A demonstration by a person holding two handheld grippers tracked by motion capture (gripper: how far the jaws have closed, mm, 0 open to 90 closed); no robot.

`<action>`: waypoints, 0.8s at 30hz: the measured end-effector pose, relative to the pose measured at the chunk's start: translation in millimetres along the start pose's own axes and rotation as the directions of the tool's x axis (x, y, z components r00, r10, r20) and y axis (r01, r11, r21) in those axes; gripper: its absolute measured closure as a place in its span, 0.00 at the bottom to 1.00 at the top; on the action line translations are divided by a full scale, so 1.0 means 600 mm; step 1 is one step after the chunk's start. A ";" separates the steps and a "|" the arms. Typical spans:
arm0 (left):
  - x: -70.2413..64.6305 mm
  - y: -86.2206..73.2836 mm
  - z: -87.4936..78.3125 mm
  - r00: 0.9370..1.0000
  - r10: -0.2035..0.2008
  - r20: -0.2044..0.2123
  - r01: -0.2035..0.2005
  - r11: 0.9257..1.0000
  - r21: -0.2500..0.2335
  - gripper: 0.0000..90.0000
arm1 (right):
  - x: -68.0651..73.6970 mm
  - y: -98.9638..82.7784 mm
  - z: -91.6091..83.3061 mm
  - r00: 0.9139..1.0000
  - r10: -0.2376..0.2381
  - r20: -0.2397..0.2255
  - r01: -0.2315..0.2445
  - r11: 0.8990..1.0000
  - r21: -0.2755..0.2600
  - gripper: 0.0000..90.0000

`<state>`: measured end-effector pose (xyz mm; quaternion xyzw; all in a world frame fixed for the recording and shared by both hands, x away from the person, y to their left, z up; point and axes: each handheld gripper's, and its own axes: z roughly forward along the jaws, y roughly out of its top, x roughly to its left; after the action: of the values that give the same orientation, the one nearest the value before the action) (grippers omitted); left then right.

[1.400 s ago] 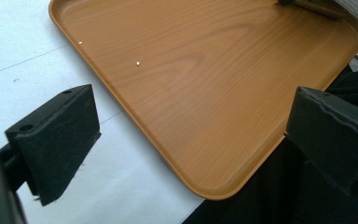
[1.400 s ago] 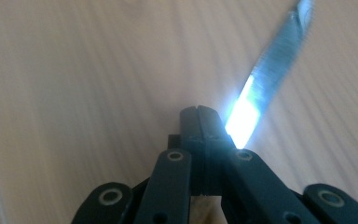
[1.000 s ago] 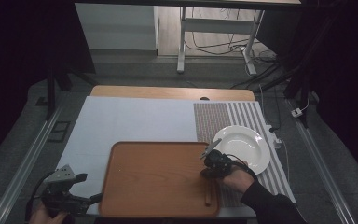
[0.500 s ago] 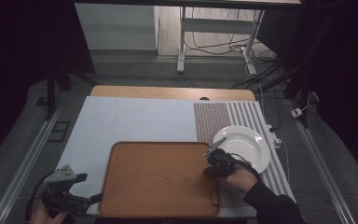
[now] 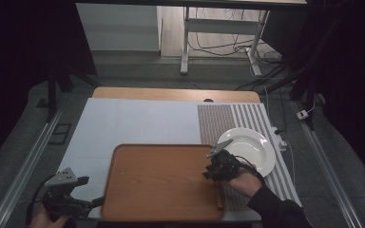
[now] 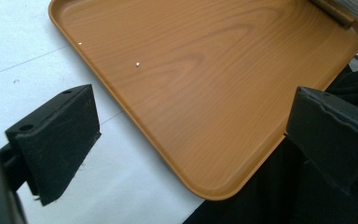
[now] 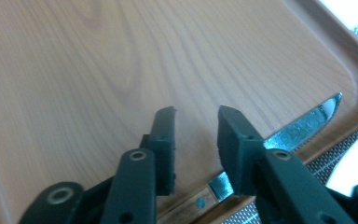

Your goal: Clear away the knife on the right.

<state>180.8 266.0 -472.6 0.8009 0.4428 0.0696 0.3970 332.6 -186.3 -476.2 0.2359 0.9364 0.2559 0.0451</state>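
A knife with a wooden handle (image 7: 193, 204) and a steel blade (image 7: 303, 123) lies along the right rim of the brown wooden tray (image 5: 161, 183). My right gripper (image 7: 196, 121) hovers just over it. Its jaws have just been opening and stand a little apart; the knife runs under the right jaw and no pad presses on it. From above, the right gripper (image 5: 215, 168) sits at the tray's right edge, with the knife handle (image 5: 218, 194) in front of it. My left gripper (image 6: 196, 135) is open wide at the tray's near left corner (image 6: 214, 186), holding nothing.
A white plate (image 5: 247, 149) rests on the striped mat (image 5: 218, 123) right of the tray. A pale sheet (image 5: 133, 123) covers the table beyond the tray. The table's front edge is close to both hands. Metal rails run along each side.
The right hand has shifted slightly over the tray's right edge. The left gripper has stayed put.
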 end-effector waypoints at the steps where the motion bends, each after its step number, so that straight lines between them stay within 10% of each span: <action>1: 0.000 0.000 0.000 1.000 0.000 0.000 0.000 1.000 0.000 0.03 | 0.002 0.000 -0.002 1.000 0.001 -0.001 -0.001 1.000 -0.006 0.71; 24: 0.001 0.000 0.000 1.000 -0.001 0.002 0.001 1.000 -0.001 0.03 | 0.016 -0.015 -0.057 0.994 0.100 0.054 -0.089 0.980 -0.177 0.14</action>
<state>181.2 266.2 -472.7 0.8004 0.4430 0.0689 0.3978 313.3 -204.4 -451.1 0.2831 0.8963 0.3310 0.0826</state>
